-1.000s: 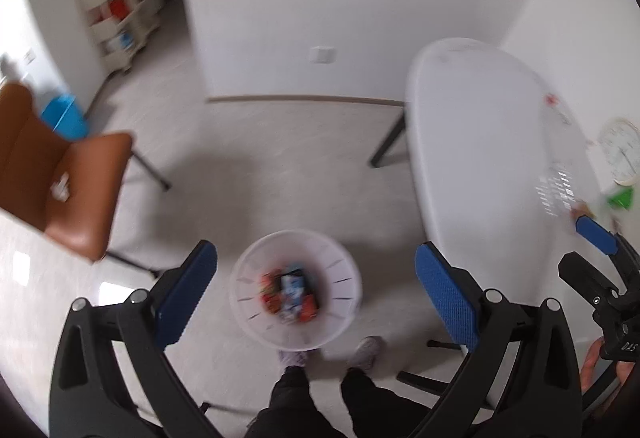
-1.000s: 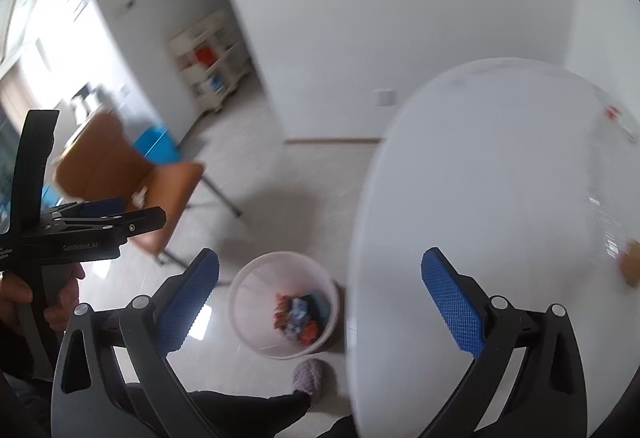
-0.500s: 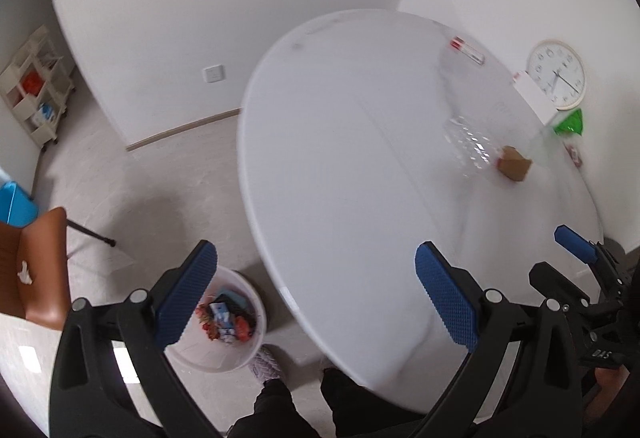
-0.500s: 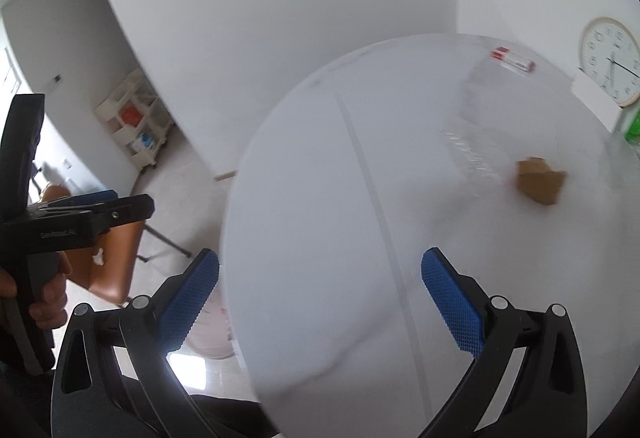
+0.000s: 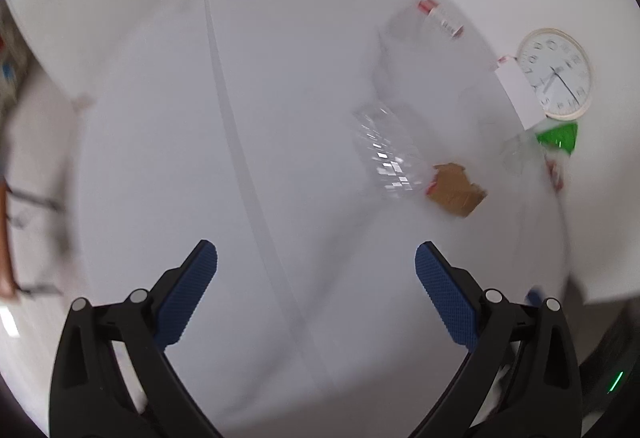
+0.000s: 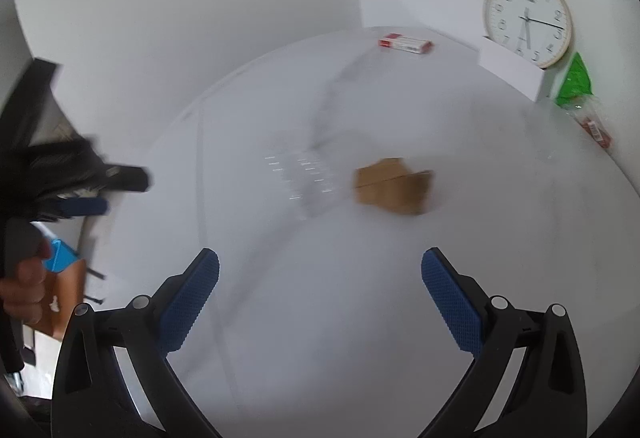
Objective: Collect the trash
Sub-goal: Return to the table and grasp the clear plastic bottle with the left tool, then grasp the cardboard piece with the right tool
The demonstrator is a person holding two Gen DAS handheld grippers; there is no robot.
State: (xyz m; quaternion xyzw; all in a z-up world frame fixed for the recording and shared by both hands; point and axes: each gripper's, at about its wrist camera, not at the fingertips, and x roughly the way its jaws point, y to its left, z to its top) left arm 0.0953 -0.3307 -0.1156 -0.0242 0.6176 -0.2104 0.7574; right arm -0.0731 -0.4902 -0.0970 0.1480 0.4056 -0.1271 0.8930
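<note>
Left wrist view: left gripper (image 5: 316, 258) fills the bottom of frame, blue-padded fingers (image 5: 188, 294) spread wide w/ nothing between them, hovering over the round white table (image 5: 280, 158). Picture is smeared, so details are soft. Right of centre lies a crushed clear plastic bottle (image 5: 384, 154) on its side; just beside its lower right end, prob. touching, sits a crumpled brown cardboard piece (image 5: 456, 190). Both look like the trash to collect. Upper right: a small red-and-white box (image 5: 442, 18) near the table's far edge. Far right: a round white wall clock (image 5: 556, 74) propped against the wall behind a white rectangular box (image 5: 516, 86), w/ a green plastic wrapper (image 5: 558, 138) below it. The wide opening is, I'd judge, prep for a grab, since neither item is w/in reach yet.

Right wrist view: right gripper (image 6: 320, 270) at bottom of frame, likewise fully spread and empty, pointed at mid-table. Brown cardboard piece (image 6: 394, 186) sits just right of centre, above the gap between the fingers, so it seems the likelier target for this side; clear bottle (image 6: 304, 174) is just to its left, blurred. Red-and-white box (image 6: 406, 44) top centre; clock (image 6: 528, 18) and green wrapper (image 6: 574, 82) upper right. Left gripper (image 6: 80, 194) shows at the left edge, held in the person's hand (image 6: 24, 294); from here can't tell its opening.
</note>
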